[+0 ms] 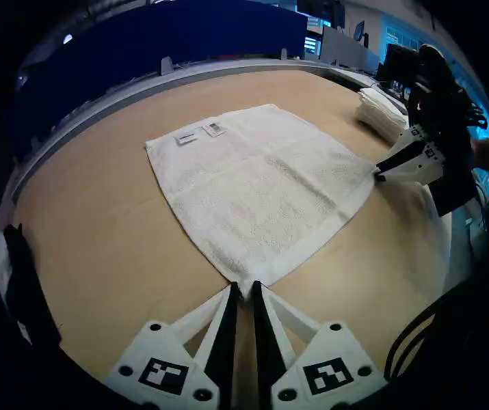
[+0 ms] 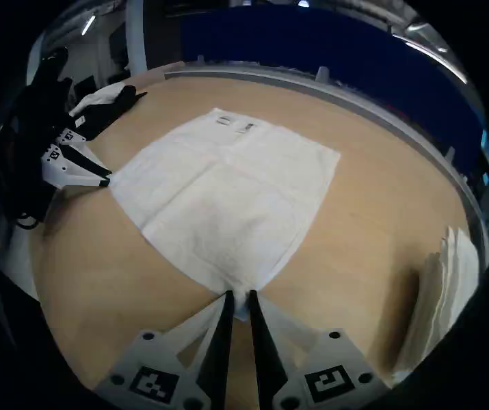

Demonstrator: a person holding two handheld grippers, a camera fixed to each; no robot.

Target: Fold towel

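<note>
A white towel (image 1: 258, 184) lies spread flat on the wooden table (image 1: 107, 225), with labels near its far corner. In the left gripper view my left gripper (image 1: 244, 292) is shut on the towel's nearest corner. Farther right, my right gripper (image 1: 379, 175) pinches the neighbouring corner. In the right gripper view the same towel (image 2: 230, 191) spreads out ahead. There my right gripper (image 2: 239, 301) is shut on the near corner, and my left gripper (image 2: 106, 182) holds the corner at the left.
A stack of folded white towels (image 1: 381, 113) sits at the table's far right, also seen as the stack (image 2: 442, 301) beside my right gripper. A blue partition (image 1: 176, 34) runs behind the table's curved back edge. Dark equipment (image 2: 100, 109) lies on the table behind the left gripper.
</note>
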